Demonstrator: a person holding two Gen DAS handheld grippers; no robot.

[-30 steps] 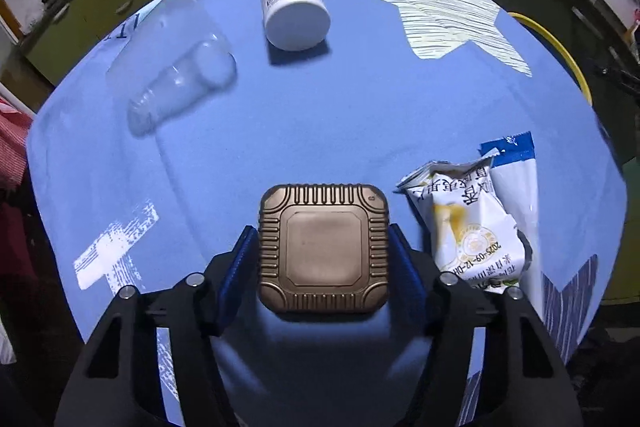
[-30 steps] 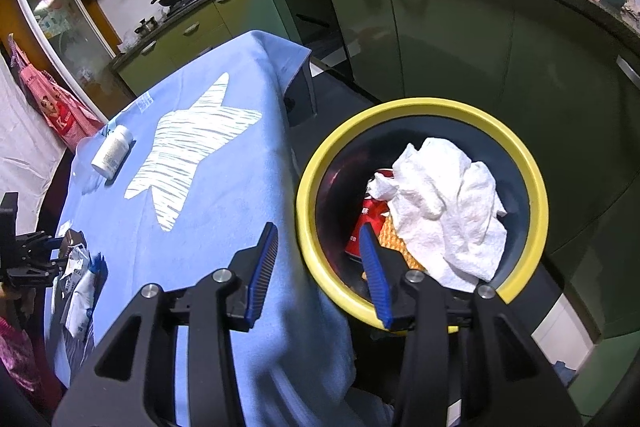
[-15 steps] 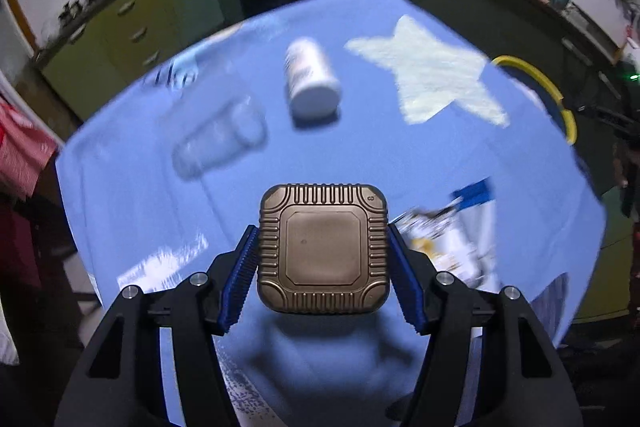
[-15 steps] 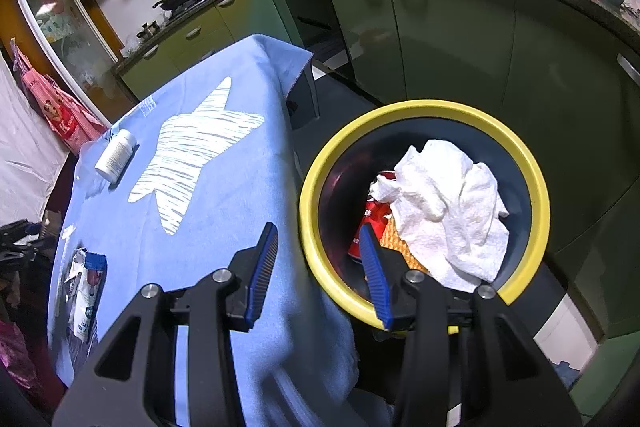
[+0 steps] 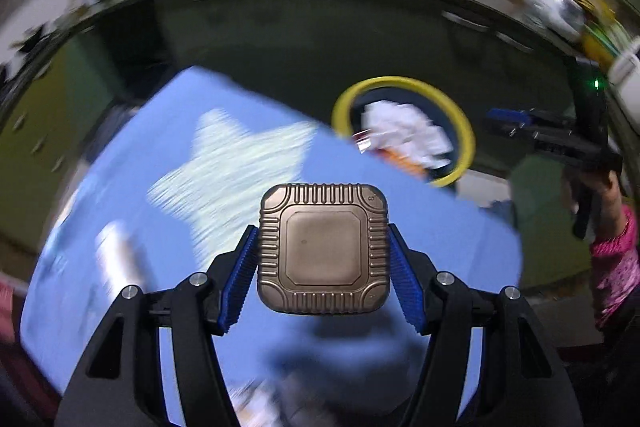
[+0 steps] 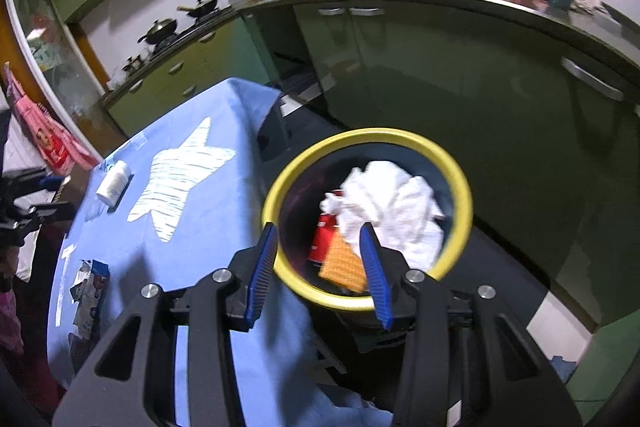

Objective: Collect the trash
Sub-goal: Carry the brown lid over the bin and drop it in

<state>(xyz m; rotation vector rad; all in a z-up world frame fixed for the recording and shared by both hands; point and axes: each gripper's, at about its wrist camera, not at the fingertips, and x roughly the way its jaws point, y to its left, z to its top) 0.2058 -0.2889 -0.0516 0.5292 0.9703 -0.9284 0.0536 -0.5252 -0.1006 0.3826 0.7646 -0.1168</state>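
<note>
A brown, ribbed, square tin [image 5: 323, 249] hangs above the blue tablecloth [image 5: 440, 227], with my left gripper [image 5: 323, 259] shut on its two sides. Past the cloth's far edge stands the yellow-rimmed bin [image 5: 469, 139]. The right wrist view looks into that bin [image 6: 460, 183], which holds crumpled white paper [image 6: 392, 203], a red pack [image 6: 323, 239] and an orange waffle-patterned piece [image 6: 344, 265]. My right gripper [image 6: 317, 233] hovers open over the bin's near rim with nothing between its fingers. On the cloth lie a white bottle [image 6: 114, 181] and a torn snack wrapper [image 6: 90, 283].
Dark green kitchen cabinets [image 6: 440, 67] and a cluttered worktop curve around behind the bin. The cloth carries a white star print [image 6: 176, 179]. A hand in a pink sleeve [image 5: 612, 259] holds the right gripper at the right of the left wrist view. That view is motion-blurred.
My left gripper has lifted the tin off the cloth and swung toward the bin, which now shows ahead. The right gripper has drawn back and up a little over the bin.
</note>
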